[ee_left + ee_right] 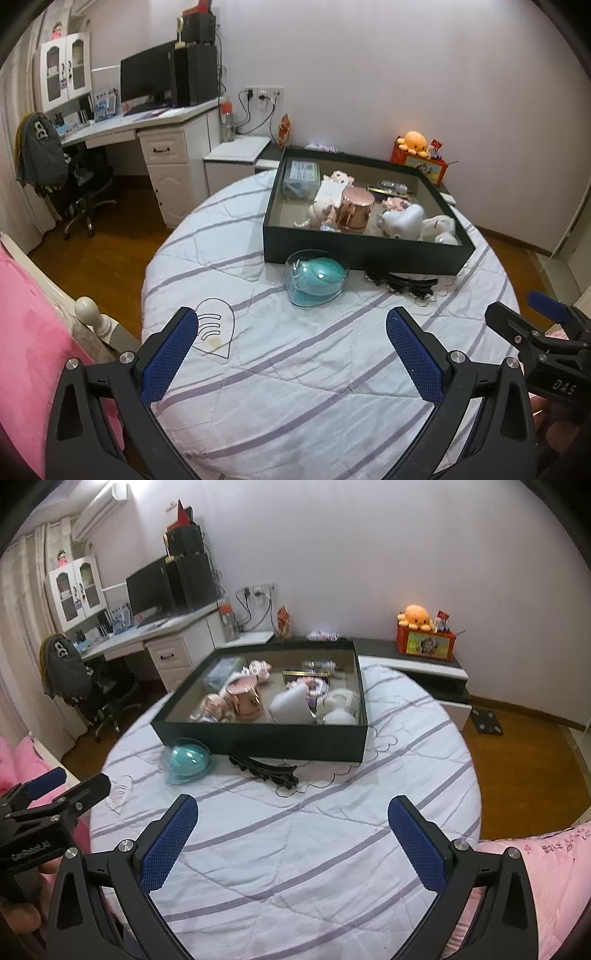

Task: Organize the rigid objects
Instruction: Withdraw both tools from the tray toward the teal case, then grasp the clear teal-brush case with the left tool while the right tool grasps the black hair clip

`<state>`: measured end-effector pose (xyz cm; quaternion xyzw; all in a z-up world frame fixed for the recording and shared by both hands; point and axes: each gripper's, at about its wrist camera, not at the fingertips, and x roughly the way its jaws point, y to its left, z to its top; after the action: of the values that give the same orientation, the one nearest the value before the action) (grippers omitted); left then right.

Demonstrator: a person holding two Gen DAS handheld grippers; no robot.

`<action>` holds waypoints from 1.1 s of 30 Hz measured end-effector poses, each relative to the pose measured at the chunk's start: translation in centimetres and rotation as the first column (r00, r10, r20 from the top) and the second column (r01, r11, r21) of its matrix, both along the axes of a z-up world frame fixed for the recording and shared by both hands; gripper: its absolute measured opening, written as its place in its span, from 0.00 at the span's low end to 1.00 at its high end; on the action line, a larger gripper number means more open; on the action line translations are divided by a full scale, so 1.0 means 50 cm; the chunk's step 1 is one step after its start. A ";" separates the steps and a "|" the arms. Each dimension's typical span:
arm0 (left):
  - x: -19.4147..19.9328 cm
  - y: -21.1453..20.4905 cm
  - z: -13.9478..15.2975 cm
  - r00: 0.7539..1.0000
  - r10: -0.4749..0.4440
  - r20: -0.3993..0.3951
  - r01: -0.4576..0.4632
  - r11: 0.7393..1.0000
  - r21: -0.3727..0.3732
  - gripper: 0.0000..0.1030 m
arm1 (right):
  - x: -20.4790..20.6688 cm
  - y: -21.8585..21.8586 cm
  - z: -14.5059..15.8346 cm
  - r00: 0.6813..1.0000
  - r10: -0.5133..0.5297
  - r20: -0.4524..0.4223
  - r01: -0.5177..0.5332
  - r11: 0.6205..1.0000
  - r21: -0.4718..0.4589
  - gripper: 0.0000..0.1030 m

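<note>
Rigid objects wait ahead of both grippers on a round table covered by a white quilt [295,369] with purple stripes. The left gripper [291,332] hangs with its blue-padded jaws spread wide and nothing between them, above bare quilt near the table's front edge. The right gripper [293,819] is likewise wide open and empty over the same front stretch; each gripper shows at the side of the other's view, so the two are side by side.

Beyond the open quilt lies a teal item in a clear heart-shaped case [316,278], touching or just beside the front wall of a dark shallow box [365,256]. A black hair clip [264,770] lies to its right, along the same wall. The box fills the far half of the table, its right end close to the table's edge. Inside it are a rose-gold cup [356,214], a doll [321,212], a white heart-shaped item [291,703] and other small things.
</note>
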<state>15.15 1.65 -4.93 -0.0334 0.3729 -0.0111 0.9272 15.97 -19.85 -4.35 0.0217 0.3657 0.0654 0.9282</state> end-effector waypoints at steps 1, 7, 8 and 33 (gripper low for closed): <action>0.009 -0.001 -0.007 1.000 -0.001 -0.008 0.001 1.000 0.000 1.00 | 0.012 -0.001 -0.011 1.000 0.001 -0.014 -0.001 1.000 -0.002 1.00; 0.068 -0.016 -0.051 0.999 -0.019 -0.049 0.019 1.000 -0.001 1.00 | 0.077 0.005 -0.067 0.997 0.018 -0.081 -0.020 1.000 -0.015 1.00; 0.079 -0.019 -0.058 0.998 -0.020 -0.057 0.020 1.000 -0.001 1.00 | 0.091 0.006 -0.079 0.995 0.020 -0.094 -0.022 1.000 -0.016 1.00; 0.240 -0.021 -0.176 0.989 0.022 -0.146 -0.028 0.999 -0.035 0.73 | 0.234 0.063 -0.176 0.976 0.138 -0.166 -0.151 0.986 -0.068 0.94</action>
<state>27.15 0.59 -13.73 -0.0559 0.4390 -0.0040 0.8967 27.65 -16.69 -13.17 -0.0369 0.4421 0.1159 0.8887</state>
